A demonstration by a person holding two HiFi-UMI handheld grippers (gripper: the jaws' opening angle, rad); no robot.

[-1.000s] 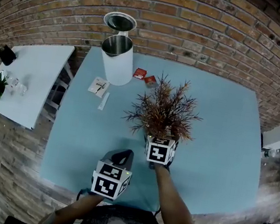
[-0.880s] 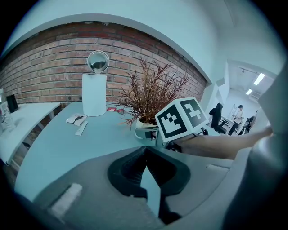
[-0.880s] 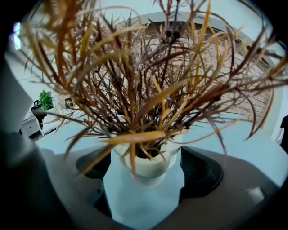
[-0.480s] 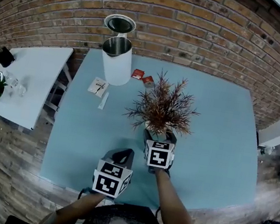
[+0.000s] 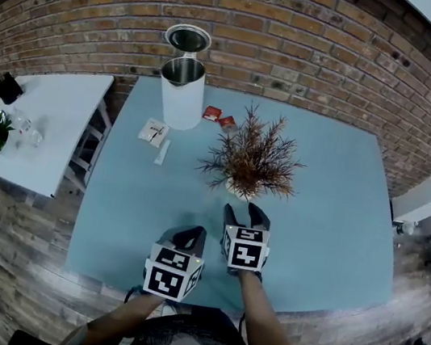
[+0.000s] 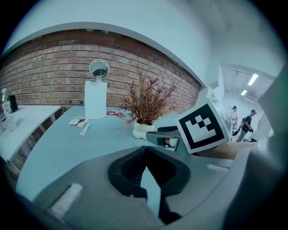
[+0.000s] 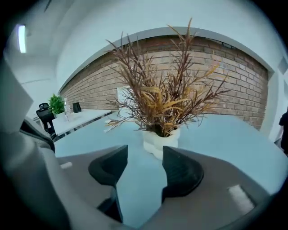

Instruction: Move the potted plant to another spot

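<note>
Right gripper (image 5: pixel 245 210) released, jaws just narrowing, plant (image 7: pixel 163 105) ahead at 12 o'clock. Only its own view shows left gripper (image 6: pixel 147 150) clenched, empty.

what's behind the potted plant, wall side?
Two red packets lie on the table behind the potted plant, slightly left, then the brick wall. Its branches cover the tabletop right behind the pot.
</note>
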